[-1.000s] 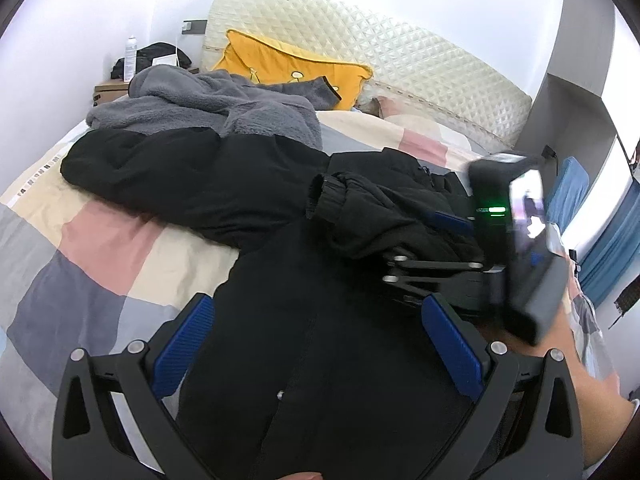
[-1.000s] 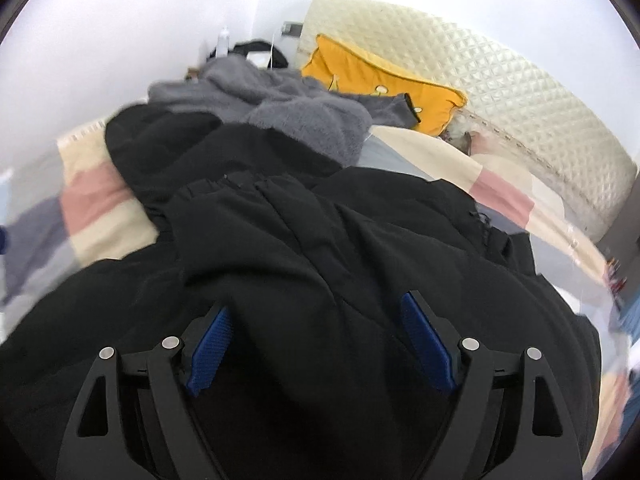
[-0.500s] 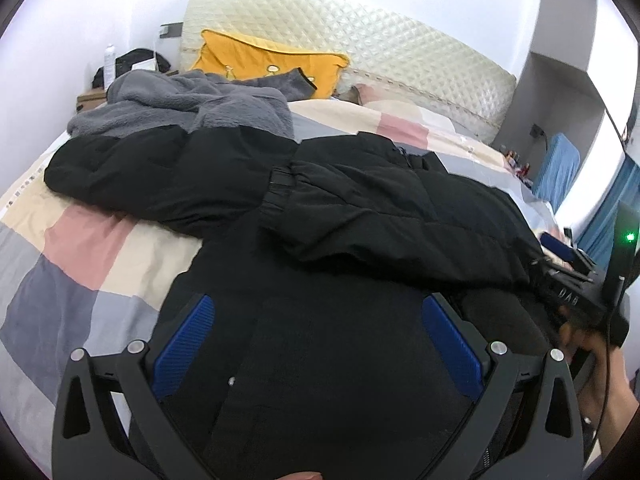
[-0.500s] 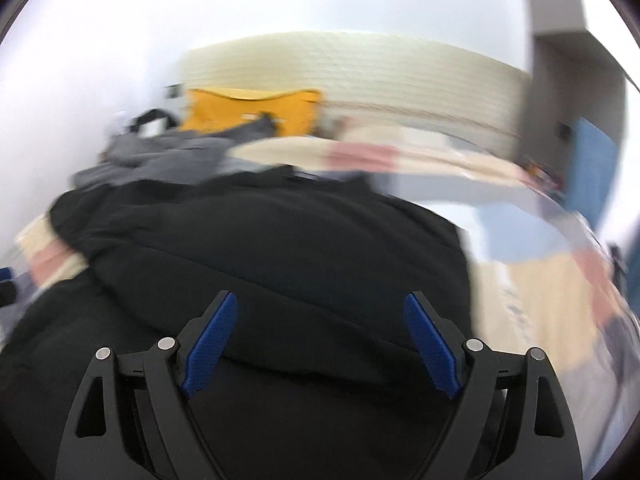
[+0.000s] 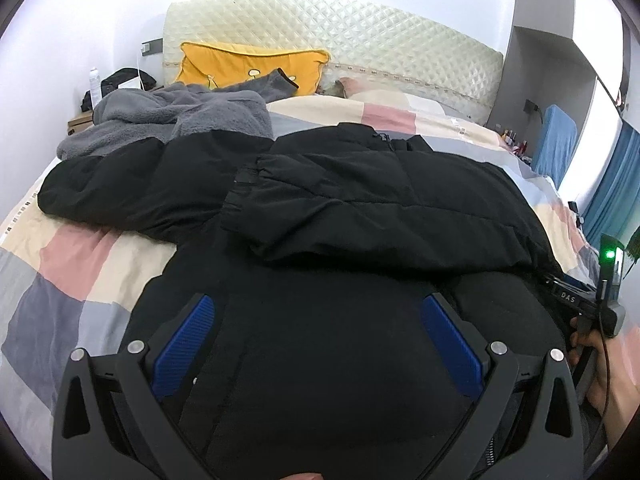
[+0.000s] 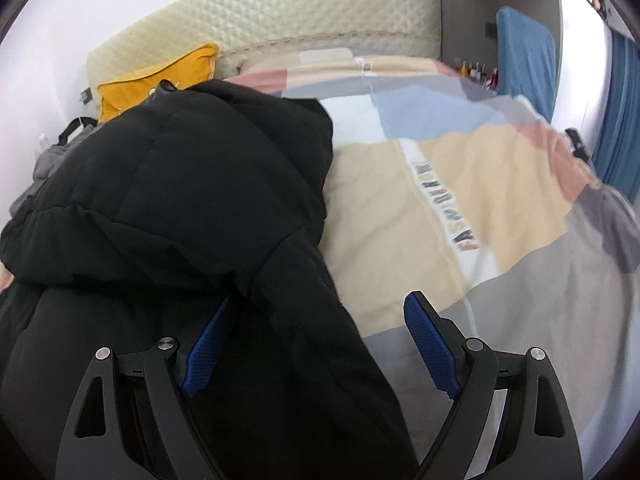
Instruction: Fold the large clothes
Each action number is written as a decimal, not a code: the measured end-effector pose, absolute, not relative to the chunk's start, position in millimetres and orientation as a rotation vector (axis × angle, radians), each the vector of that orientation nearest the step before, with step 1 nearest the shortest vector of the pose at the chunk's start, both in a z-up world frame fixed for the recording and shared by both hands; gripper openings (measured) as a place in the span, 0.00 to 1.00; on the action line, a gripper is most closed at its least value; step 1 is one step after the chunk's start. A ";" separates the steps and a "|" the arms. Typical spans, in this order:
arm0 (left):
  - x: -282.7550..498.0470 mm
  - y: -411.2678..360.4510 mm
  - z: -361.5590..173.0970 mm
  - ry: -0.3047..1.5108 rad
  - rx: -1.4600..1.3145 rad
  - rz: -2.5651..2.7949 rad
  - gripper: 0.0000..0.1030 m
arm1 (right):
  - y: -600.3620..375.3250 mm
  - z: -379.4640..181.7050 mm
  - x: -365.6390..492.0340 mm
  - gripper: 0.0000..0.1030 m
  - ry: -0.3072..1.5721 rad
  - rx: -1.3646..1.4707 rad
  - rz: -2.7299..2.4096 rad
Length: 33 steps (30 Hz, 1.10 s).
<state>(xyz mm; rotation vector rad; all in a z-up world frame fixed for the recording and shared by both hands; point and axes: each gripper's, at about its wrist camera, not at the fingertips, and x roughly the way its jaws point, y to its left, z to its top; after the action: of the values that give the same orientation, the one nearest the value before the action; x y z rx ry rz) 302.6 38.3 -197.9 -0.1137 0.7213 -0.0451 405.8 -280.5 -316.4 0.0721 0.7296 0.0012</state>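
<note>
A large black padded jacket (image 5: pixel 320 288) lies spread on the bed, one sleeve (image 5: pixel 360 204) folded across its body, the other sleeve (image 5: pixel 132 188) stretched out to the left. My left gripper (image 5: pixel 316 344) is open and empty, hovering over the jacket's lower body. My right gripper (image 6: pixel 316 344) is open and empty at the jacket's right edge (image 6: pixel 192 184); its left finger (image 6: pixel 204 344) sits against the black fabric. The right gripper also shows at the right edge of the left wrist view (image 5: pixel 588 304).
The bed has a patchwork cover (image 6: pixel 460 208) of beige, pink, grey and blue. A grey fleece garment (image 5: pixel 168 120) and a yellow pillow (image 5: pixel 248 64) lie by the quilted headboard (image 5: pixel 360 32). A nightstand with a bottle (image 5: pixel 94 80) stands back left. Blue curtains (image 6: pixel 620 112) hang right.
The right gripper let the sleeve lie across the jacket body and swung right to the jacket's edge. The left gripper stayed open over the lower body, its view shifting slightly.
</note>
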 end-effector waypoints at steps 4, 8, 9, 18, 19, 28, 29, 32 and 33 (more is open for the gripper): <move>304.7 34.4 -201.4 0.729 -0.097 -0.038 1.00 | -270.6 -308.2 412.5 0.82 0.691 0.012 0.021; 304.9 33.3 -203.5 0.730 -0.091 -0.035 1.00 | -273.0 -307.5 422.1 0.82 0.677 0.015 -0.001; 304.8 33.1 -203.6 0.729 -0.093 -0.035 1.00 | -278.1 -307.8 423.2 0.82 0.673 0.036 -0.007; 301.3 28.1 -193.4 0.717 -0.070 0.000 1.00 | -309.8 -302.8 417.5 0.84 0.650 0.163 -0.086; 301.1 26.8 -192.2 0.719 -0.062 0.007 1.00 | -306.9 -301.0 415.9 0.85 0.649 0.144 -0.088; 290.6 20.9 -183.3 0.717 -0.082 -0.011 1.00 | -277.4 -249.4 372.6 0.86 0.576 0.086 0.008; 288.0 20.4 -181.7 0.714 -0.086 -0.018 1.00 | -273.2 -240.2 364.5 0.86 0.558 0.075 0.021; 279.7 19.5 -175.2 0.692 -0.092 -0.019 1.00 | -265.6 -220.1 340.6 0.86 0.515 0.078 0.055; 276.3 19.5 -173.3 0.686 -0.097 -0.025 1.00 | -262.8 -212.8 328.1 0.86 0.498 0.080 0.071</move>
<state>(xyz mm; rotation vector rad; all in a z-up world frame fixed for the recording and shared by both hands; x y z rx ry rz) 276.3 19.5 -173.3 -0.0970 0.6863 -0.0249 328.1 -262.8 -212.8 0.0802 0.4984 0.0705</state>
